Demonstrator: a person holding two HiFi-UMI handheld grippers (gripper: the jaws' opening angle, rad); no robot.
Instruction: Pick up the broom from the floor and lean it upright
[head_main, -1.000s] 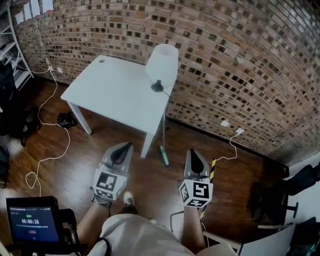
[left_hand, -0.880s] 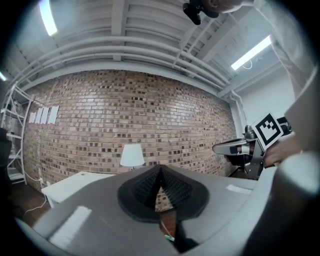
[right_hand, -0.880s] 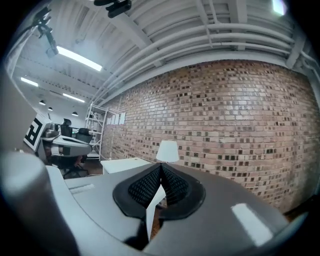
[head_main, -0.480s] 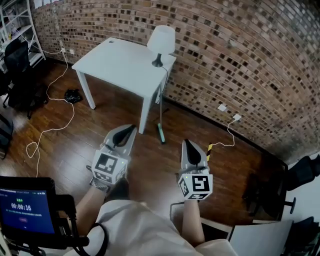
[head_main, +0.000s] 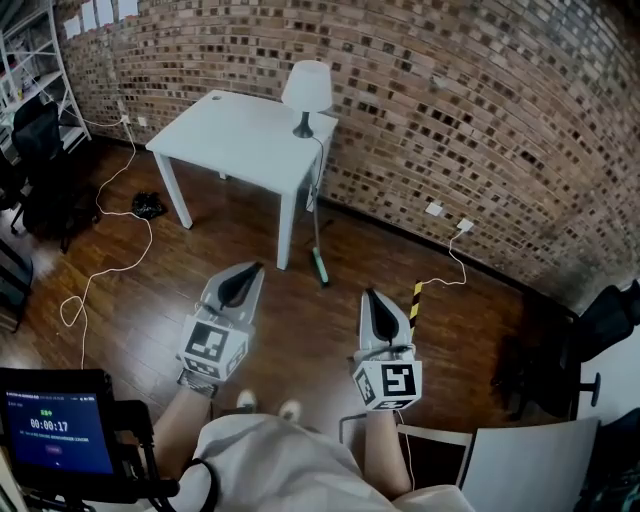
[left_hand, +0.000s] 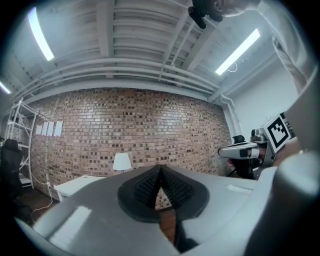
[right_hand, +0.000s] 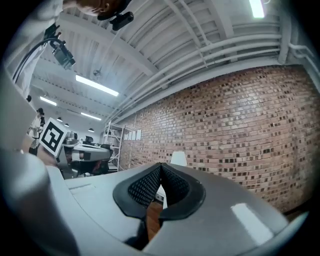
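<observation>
broom (head_main: 320, 266), centre frame: apparently leaning on worktop (head_main: 235, 140). left gripper (head_main: 252, 272), right gripper (head_main: 371, 298): jaws closed, empty. keep clear of handle.

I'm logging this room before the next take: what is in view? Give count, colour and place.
table: one, white, against the brick wall
lamp: one, white shade, on the table's corner by the wall
broom: one, green head, upright at the table's right end
floor cable: one, white, left of the table
wall sockets: two, white, low on the wall
striped strip: one, yellow-black, right of the broom
office chairs: two, black, far left and far right
pale chair: one, off-white, bottom right
screen: one, blue display, bottom left
left gripper: one, grey, shut, empty
right gripper: one, grey, shut, empty
</observation>
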